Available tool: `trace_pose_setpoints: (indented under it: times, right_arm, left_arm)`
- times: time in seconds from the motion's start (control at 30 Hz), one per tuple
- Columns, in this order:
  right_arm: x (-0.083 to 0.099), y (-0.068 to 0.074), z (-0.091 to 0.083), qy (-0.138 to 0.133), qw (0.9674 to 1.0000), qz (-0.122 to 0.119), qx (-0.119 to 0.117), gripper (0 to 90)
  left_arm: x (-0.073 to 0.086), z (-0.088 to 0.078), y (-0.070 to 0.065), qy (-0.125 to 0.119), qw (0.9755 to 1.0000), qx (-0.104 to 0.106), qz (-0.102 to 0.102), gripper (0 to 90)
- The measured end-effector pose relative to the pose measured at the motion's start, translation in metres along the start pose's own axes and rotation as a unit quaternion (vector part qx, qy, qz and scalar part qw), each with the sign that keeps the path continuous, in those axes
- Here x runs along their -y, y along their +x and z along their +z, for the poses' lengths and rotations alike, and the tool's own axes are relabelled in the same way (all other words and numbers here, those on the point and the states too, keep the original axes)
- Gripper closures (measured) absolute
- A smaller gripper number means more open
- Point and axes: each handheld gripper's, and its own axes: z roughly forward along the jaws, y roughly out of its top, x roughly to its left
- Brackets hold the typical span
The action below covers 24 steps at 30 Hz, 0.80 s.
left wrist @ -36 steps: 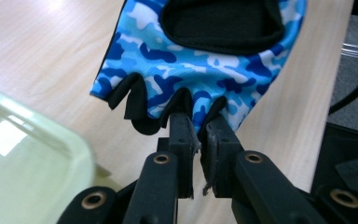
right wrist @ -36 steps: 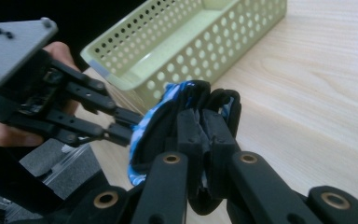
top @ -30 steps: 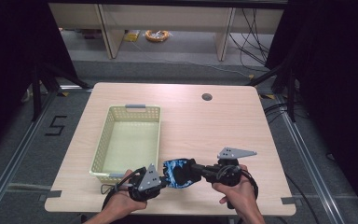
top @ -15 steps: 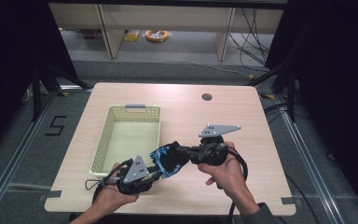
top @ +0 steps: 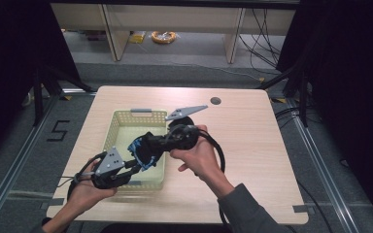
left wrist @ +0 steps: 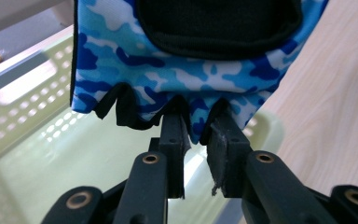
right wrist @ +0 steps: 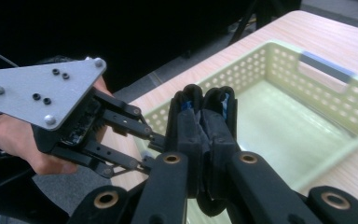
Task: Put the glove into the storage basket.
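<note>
Since a second ago you've carried the blue camouflage glove (top: pixel 143 151) from the bare front edge of the table (top: pixel 252 145) leftward and away from you, so it now hangs over the near right part of the pale green basket (top: pixel 121 121) rather than over the wood. Both hands came along with it: your right gripper (top: pixel 150 146) has swung up and across and now reaches over the basket's right wall, while your left gripper (top: pixel 128 167) sits by the basket's near rim. To my eye that puts you at the drop-in step; the carry looks done and what's left is the release

Your right gripper's jaws are closed hard on the black padded part of the glove, bunching the fabric between them, as the right gripper view shows (right wrist: pixel 201 121). Your left gripper (left wrist: pixel 196 140) has its jaws pinched nearly together on the glove's (left wrist: pixel 182 79) lower hem, with the black-trimmed edge caught between them; it appears to have hold of that edge, though the grip is thin

The glove is stretched between the two grippers, off the basket floor. Its long axis runs roughly from your left gripper, near you and to the left, up and to the right towards your right gripper. The trimmed hem points down toward your left gripper, the black padded end toward your right. I can't tell which end is the cuff
</note>
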Motion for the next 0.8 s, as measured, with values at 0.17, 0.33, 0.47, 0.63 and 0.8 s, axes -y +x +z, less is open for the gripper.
trace_pose_setpoints:
  times: [0.17,0.33,0.47,0.63,0.8]
  right_arm:
    - [-0.013,0.003,0.034,0.009,0.9998,0.009,-0.018,87.7]
    - [-0.017,0.0,0.056,0.011,0.9995,0.018,-0.024,87.6]
    - [-0.017,-0.003,0.078,0.016,0.9991,0.028,-0.028,87.6]
    - [-0.016,-0.005,0.09,0.021,0.9987,0.038,-0.027,87.6]
    - [-0.013,-0.007,0.104,0.024,0.9983,0.046,-0.027,87.7]
  left_arm:
    - [0.013,-0.009,0.019,0.015,0.9998,-0.014,-0.006,75.7]
    - [0.027,-0.019,0.034,0.027,0.9992,-0.023,-0.017,76.2]
    - [0.035,-0.025,0.045,0.041,0.9988,-0.023,-0.011,76.1]
    - [0.044,-0.028,0.053,0.05,0.9981,-0.025,-0.026,75.9]
    - [0.05,-0.031,0.059,0.053,0.9978,-0.024,-0.033,69.3]
